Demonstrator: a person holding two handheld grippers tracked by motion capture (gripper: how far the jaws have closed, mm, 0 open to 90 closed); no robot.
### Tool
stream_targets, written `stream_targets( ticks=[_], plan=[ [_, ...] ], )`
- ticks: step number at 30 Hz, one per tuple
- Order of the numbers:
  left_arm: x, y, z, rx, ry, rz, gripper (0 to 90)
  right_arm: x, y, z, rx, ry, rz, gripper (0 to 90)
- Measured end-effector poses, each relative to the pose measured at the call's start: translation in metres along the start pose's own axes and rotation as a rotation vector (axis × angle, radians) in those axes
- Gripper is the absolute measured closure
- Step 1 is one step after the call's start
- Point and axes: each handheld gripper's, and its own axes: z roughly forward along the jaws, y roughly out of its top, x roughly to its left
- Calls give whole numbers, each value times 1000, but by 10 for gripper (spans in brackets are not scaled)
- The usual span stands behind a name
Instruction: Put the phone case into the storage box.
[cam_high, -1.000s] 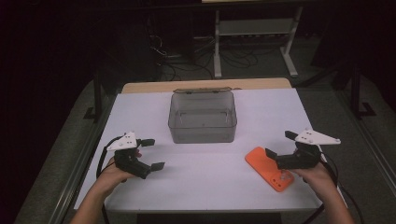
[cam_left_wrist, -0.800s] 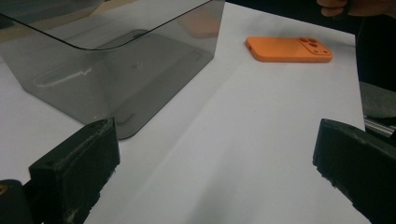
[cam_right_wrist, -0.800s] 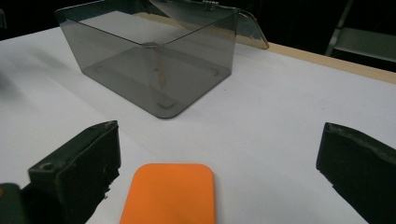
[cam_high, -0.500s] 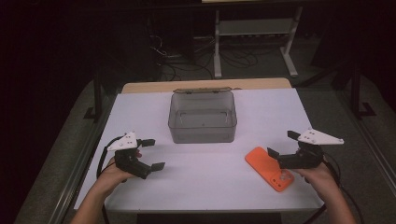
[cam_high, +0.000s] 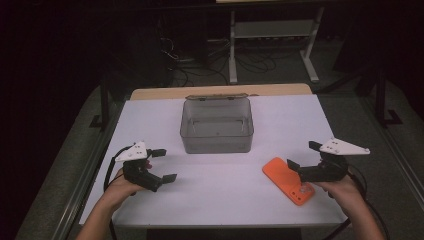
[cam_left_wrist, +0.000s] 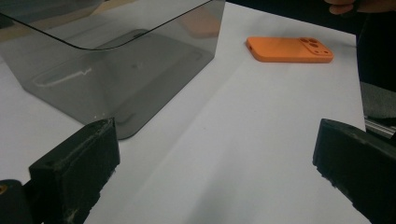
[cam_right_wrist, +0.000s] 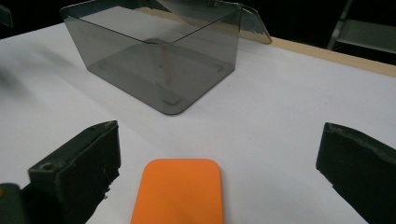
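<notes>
Phone (cam_high: 288, 180), orange and flat on the white table (cam_high: 220, 195), lies at about 4 o'clock from the box (cam_high: 216, 125), well apart from it. In the right gripper view its near end sits between the two jaws, low and a little toward the left one, touching neither. The right gripper (cam_high: 302, 157) hovers just over the phone's 3 o'clock side, jaws spread wide and holding nothing. Across the table, at about 8 o'clock from the box, the left gripper (cam_high: 163, 165) is likewise wide open and empty, well apart from the phone; its own view shows the phone far off at 1 o'clock, camera lenses up.
</notes>
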Motion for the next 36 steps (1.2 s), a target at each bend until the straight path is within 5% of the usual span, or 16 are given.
stream_targets(
  ticks=[36],
  plan=[
    [0, 0, -1, 10, 0, 1, 3, 9, -9, 6, 150, 15, -38, 0]
  ],
)
